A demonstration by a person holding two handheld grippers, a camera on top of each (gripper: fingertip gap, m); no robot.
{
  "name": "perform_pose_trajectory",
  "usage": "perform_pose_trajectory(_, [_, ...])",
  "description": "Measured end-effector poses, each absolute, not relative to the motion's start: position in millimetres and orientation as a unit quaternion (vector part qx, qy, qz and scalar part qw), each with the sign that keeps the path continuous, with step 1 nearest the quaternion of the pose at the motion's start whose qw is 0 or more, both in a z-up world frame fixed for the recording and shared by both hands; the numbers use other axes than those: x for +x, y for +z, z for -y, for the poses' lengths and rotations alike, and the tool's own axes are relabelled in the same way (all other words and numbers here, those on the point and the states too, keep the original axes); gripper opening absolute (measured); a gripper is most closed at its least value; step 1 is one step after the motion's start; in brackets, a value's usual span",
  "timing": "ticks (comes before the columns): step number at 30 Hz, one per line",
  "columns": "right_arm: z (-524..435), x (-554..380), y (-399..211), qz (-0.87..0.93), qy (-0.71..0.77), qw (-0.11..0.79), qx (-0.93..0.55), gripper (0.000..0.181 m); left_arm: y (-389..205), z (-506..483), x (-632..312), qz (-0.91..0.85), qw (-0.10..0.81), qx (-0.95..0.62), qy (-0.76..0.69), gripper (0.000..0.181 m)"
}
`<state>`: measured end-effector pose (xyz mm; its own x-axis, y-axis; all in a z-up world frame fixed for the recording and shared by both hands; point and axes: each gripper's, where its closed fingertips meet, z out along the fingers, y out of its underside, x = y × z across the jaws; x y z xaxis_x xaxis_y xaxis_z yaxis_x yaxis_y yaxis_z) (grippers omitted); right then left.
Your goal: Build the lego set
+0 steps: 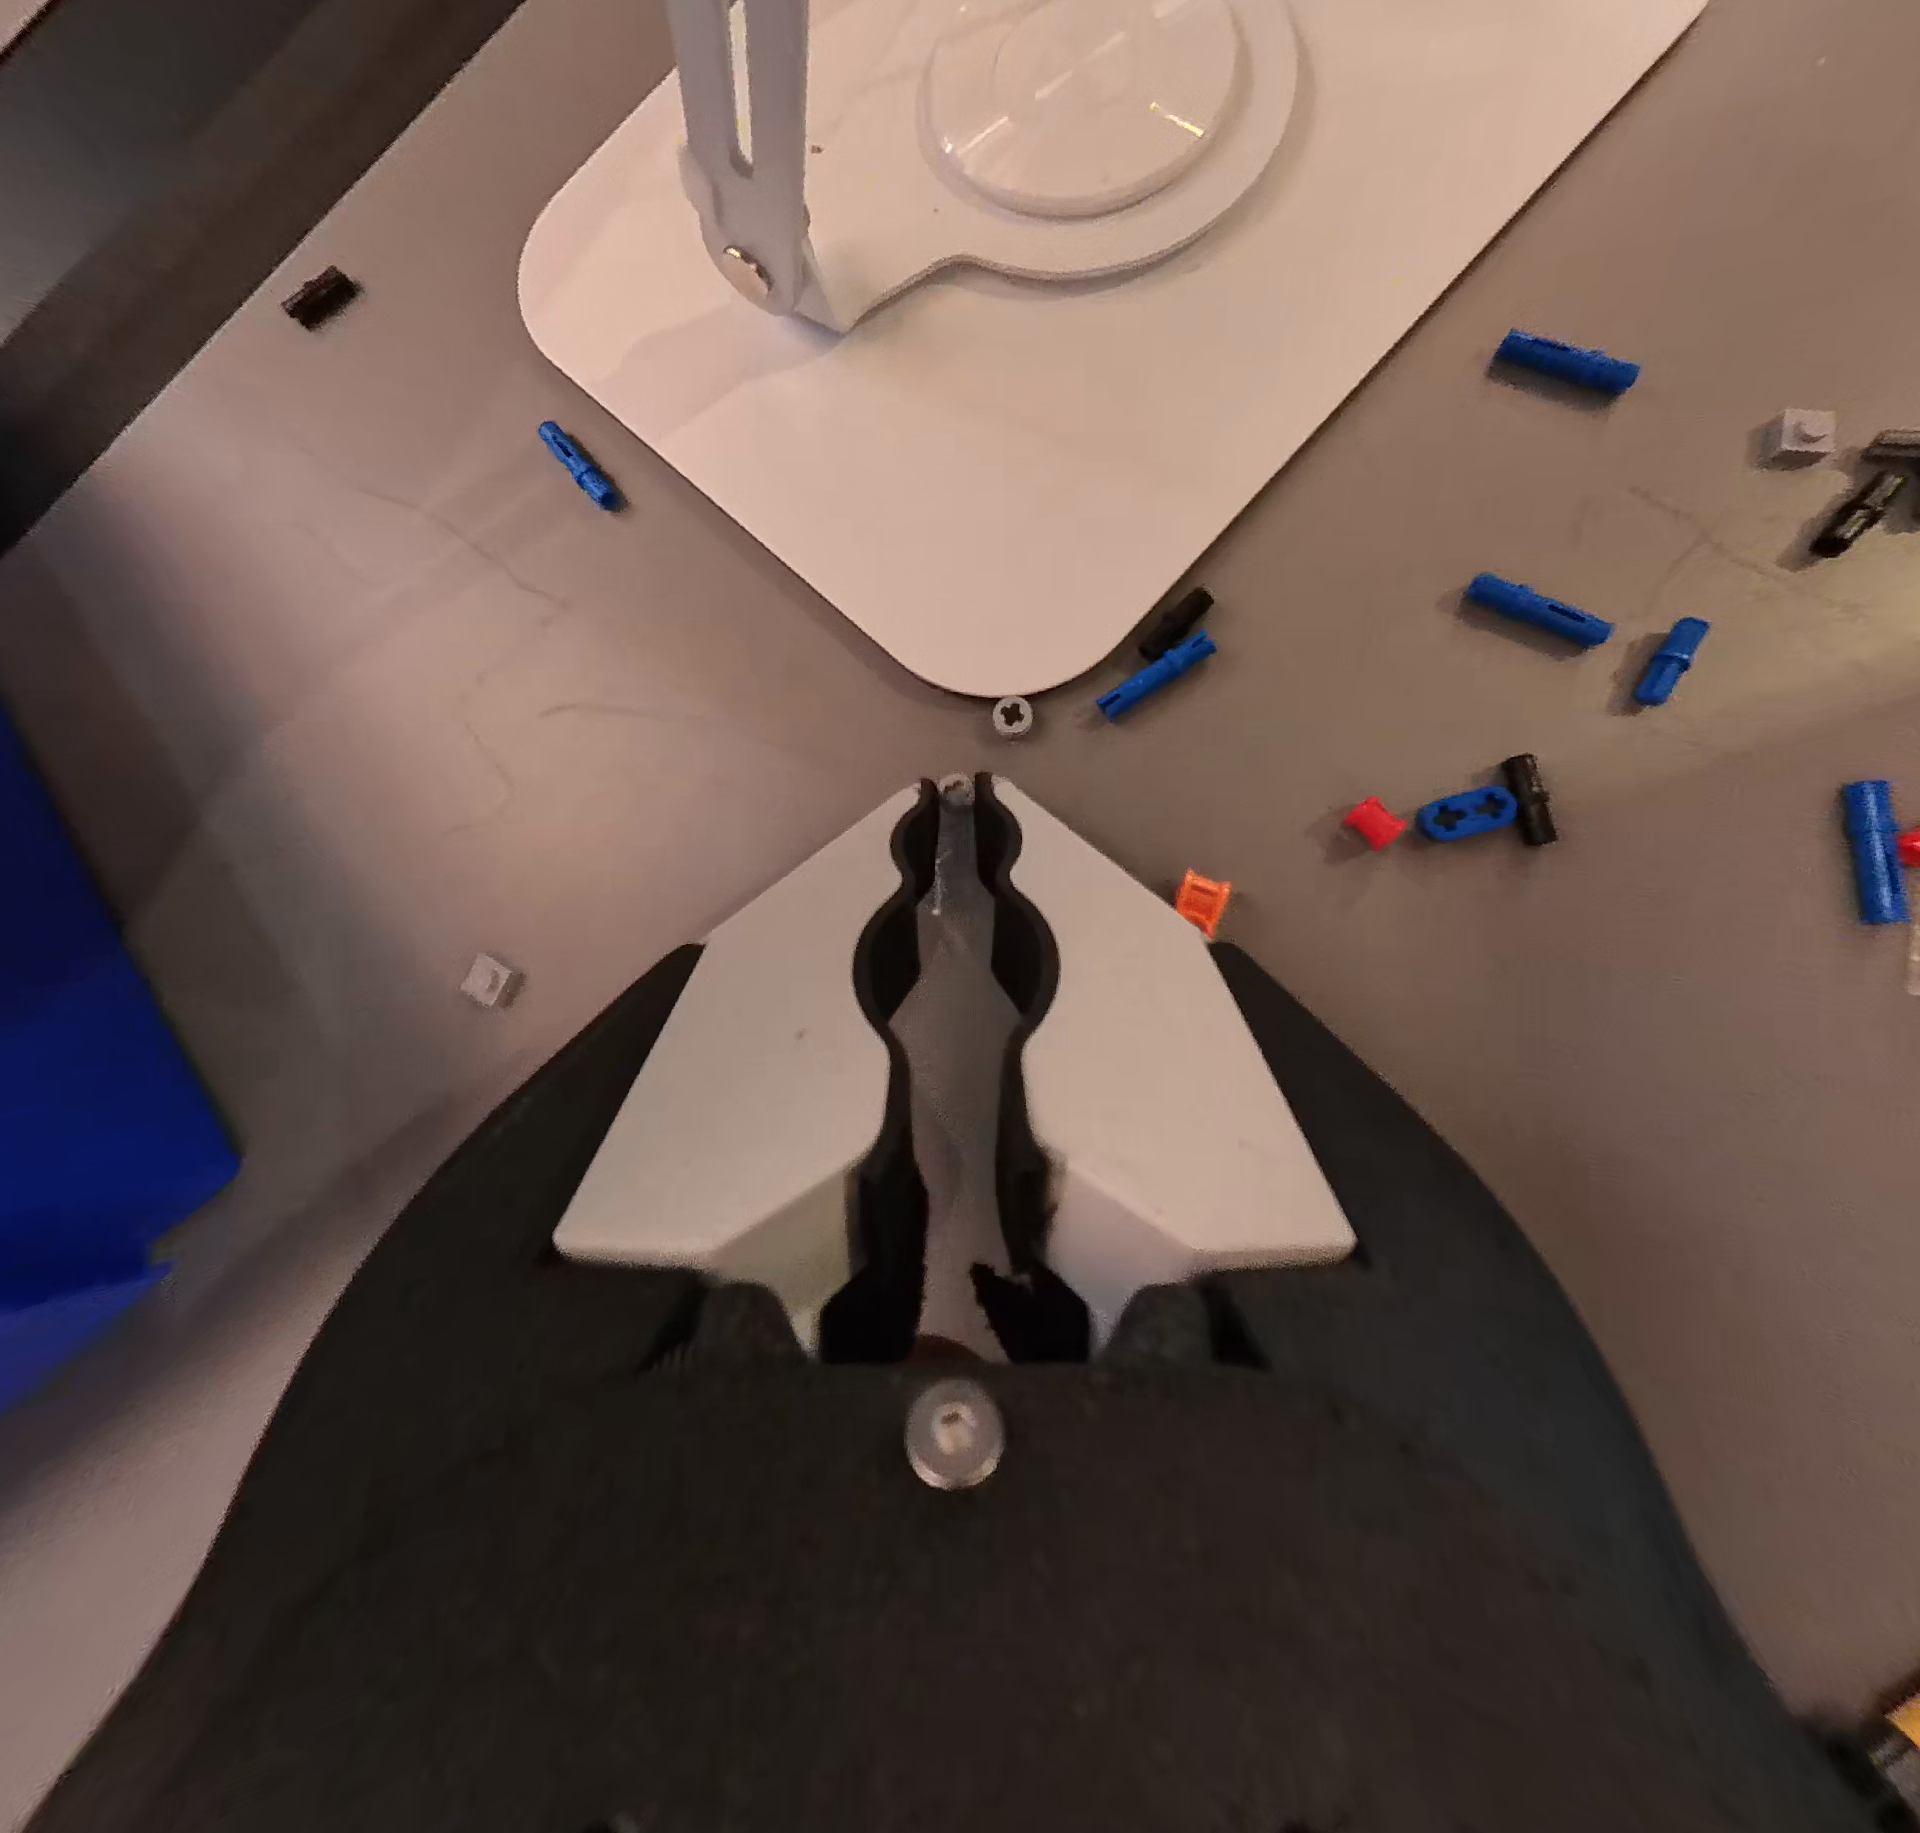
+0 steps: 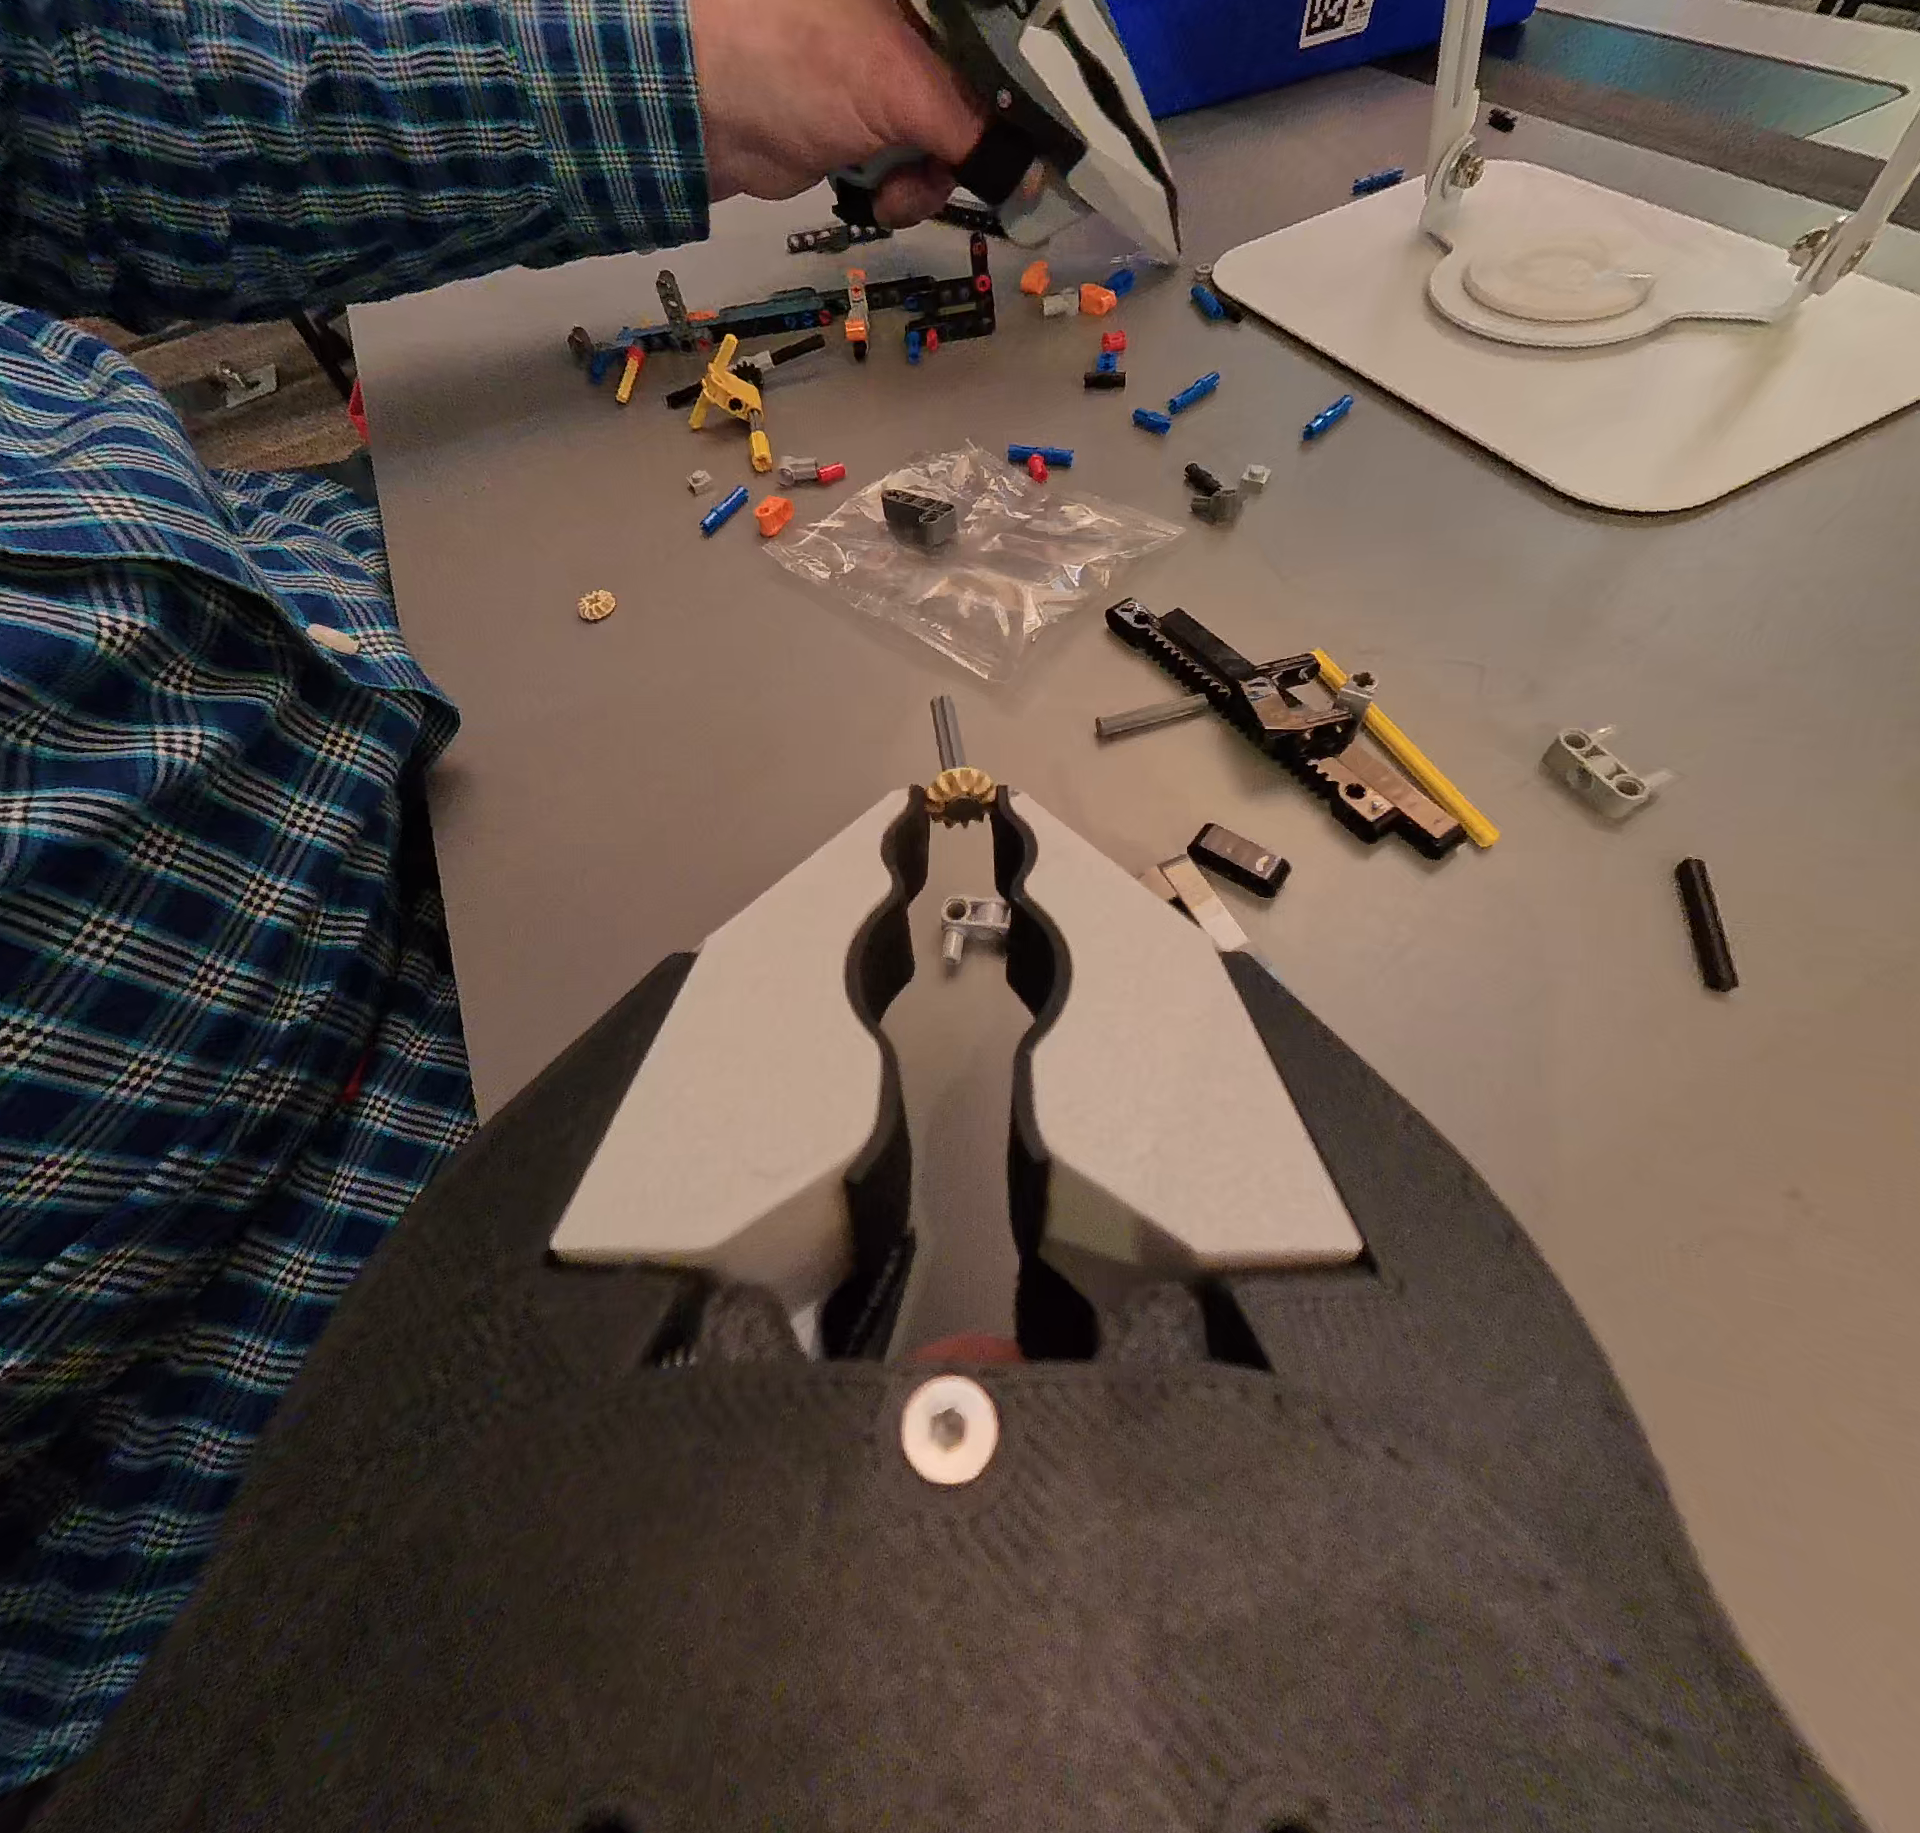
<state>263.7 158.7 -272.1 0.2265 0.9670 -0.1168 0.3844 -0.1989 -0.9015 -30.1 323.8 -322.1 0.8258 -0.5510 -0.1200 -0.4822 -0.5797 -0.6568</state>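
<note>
My left gripper (image 1: 956,784) is shut on a small grey piece (image 1: 958,792) at its tips, low over the grey table beside a grey bush (image 1: 1013,716). It also shows in the right wrist view (image 2: 1170,241), held by a hand at the far side of the table. My right gripper (image 2: 956,798) is shut on a tan bevel gear (image 2: 951,794) mounted on a grey axle (image 2: 944,729) that points forward, above the table. A black rack assembly with a yellow axle (image 2: 1299,723) lies to the right. A long beam assembly (image 2: 810,313) lies at the far side.
The white stand base (image 1: 935,495) lies just ahead of the left gripper, and shows in the right wrist view (image 2: 1558,401). Loose blue pins (image 1: 1538,611), red and orange pieces (image 1: 1203,900), a clear bag (image 2: 966,557), a grey connector (image 2: 1595,773) and a blue bin (image 2: 1247,7) are around. A plaid sleeve (image 2: 208,848) is on the left. There is about 35 centimetres between the tips of the two grippers. To the long beam assembly (image 2: 810,313): left tips about 15 centimetres, right tips about 30 centimetres.
</note>
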Motion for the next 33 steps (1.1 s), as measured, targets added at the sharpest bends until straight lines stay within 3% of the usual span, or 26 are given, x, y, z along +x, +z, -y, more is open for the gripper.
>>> perform_pose_trajectory(9, [-163.0, 243.8, -252.3, 0.534, 0.335, 0.406, -0.662, 0.009, -272.9, -295.2, -20.1, -0.271, 0.41, -0.865, -0.105, 0.004])
perform_pose_trajectory(19, [-183.5, 166.9, -187.3, 0.562, 0.316, 0.482, -0.594, 0.01, -191.6, -239.2, 10.3, -0.236, 0.531, -0.781, -0.227, 0.004])
perform_pose_trajectory(33, [-185.2, 76.8, -146.6, 0.586, 0.336, 0.516, -0.526, 0.009, -135.2, -197.8, 30.7, -0.121, 0.577, -0.631, -0.504, 0.004])
